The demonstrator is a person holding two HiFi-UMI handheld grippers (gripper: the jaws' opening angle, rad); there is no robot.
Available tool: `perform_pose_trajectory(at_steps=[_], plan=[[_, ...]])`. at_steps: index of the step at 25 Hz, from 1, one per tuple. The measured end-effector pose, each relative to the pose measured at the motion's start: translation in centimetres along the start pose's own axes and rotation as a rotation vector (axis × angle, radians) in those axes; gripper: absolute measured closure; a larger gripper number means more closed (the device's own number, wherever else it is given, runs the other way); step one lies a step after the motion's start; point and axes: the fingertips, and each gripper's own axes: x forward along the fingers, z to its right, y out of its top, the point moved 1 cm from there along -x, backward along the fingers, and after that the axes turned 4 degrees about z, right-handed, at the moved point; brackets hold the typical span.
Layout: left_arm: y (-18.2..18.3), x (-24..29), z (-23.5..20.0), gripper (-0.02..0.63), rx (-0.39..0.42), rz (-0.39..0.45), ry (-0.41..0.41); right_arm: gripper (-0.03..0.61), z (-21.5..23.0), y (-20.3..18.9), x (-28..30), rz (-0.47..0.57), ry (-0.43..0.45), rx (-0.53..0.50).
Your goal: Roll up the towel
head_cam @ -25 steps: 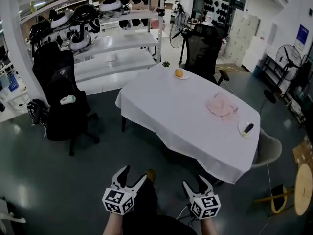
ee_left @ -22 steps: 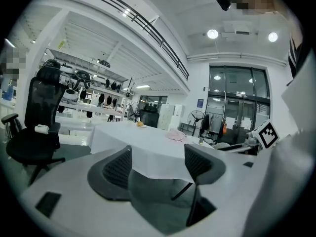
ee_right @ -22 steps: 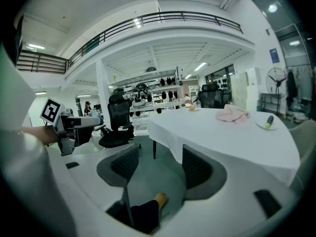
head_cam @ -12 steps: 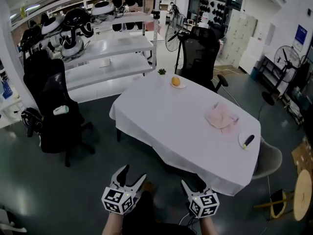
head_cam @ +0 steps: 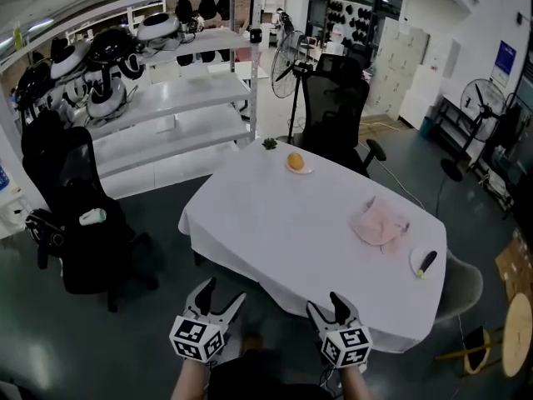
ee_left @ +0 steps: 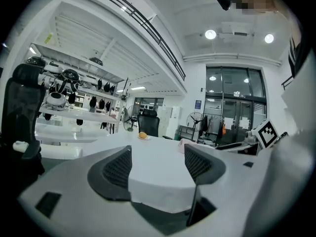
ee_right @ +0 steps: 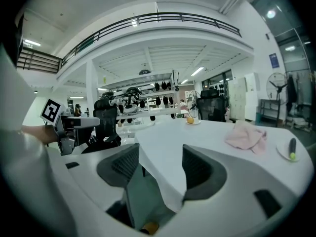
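A view from above and behind two hand-held grippers, held low at the bottom of the frame in front of a long worktop (head_cam: 275,223) draped in a white cloth. The left hand-held gripper (head_cam: 223,294) has its jaws spread apart with nothing between them; through the gap, its own view shows only the near corner of the worktop. The right hand-held gripper (head_cam: 325,304) is likewise wide apart and empty, with the hanging edge of the white cloth visible between its jaws. Each carries a cube with square black-and-white markers. The towel (head_cam: 379,223) – pale pink and crumpled in a loose heap – lies on the right part of the worktop, well apart from both hand-held grippers. Near it, by the right edge, sits a small plate (head_cam: 419,265) holding a dark slim object (too small to identify). At the far end an orange (head_cam: 295,162) rests on a saucer. A black office chair (head_cam: 333,107) stands behind the worktop, another black chair (head_cam: 71,215) to the left, and white shelving (head_cam: 166,98) holds helmet-like gear.
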Motion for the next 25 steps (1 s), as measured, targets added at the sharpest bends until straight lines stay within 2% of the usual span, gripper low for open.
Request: perform_pose_trajectory(at_steps=[12, 17, 25], plan=[[2.2, 7.8, -5.2, 0.265, 0.025, 0.009, -0.061, 0.31, 2.6, 2.8, 8.0, 0.025, -0.059, 0.014], [1.8, 9.0, -5.8, 0.265, 0.028, -0.007, -0.083, 0.31, 2.9, 2.1, 8.7, 0.022, -0.08, 0.035], [-0.8, 8.8, -4.5, 0.265, -0.015, -0.067, -0.127, 0.31, 2.8, -0.2, 7.2, -0.033, -0.113, 0.059]])
